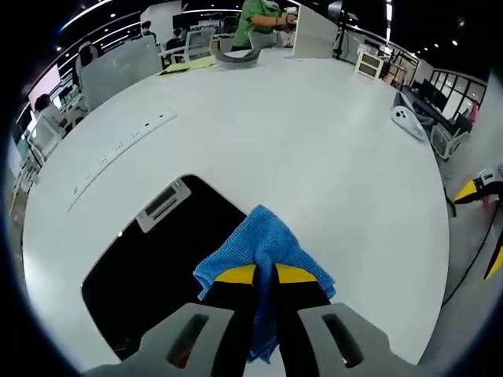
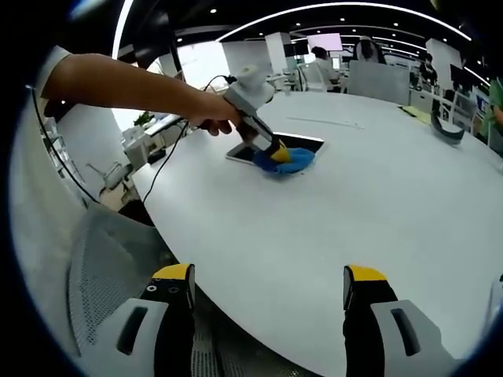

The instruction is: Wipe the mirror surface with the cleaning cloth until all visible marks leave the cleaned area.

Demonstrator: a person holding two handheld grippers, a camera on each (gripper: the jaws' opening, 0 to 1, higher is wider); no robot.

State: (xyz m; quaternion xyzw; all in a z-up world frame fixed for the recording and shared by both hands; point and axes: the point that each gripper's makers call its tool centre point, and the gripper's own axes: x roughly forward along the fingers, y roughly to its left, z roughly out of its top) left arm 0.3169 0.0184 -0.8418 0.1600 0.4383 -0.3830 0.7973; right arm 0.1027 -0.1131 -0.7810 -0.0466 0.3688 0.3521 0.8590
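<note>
On the white table, the mirror lies flat near the edge, its dark face reflecting a ceiling light. In the left gripper view, the left gripper has its yellow-tipped jaws pressed together on the blue cleaning cloth, which hangs over the mirror's edge. In the right gripper view, the right gripper hovers well apart, jaws spread wide and holding nothing, above the table's near rim, while a person's hand grips the left gripper's handle.
</note>
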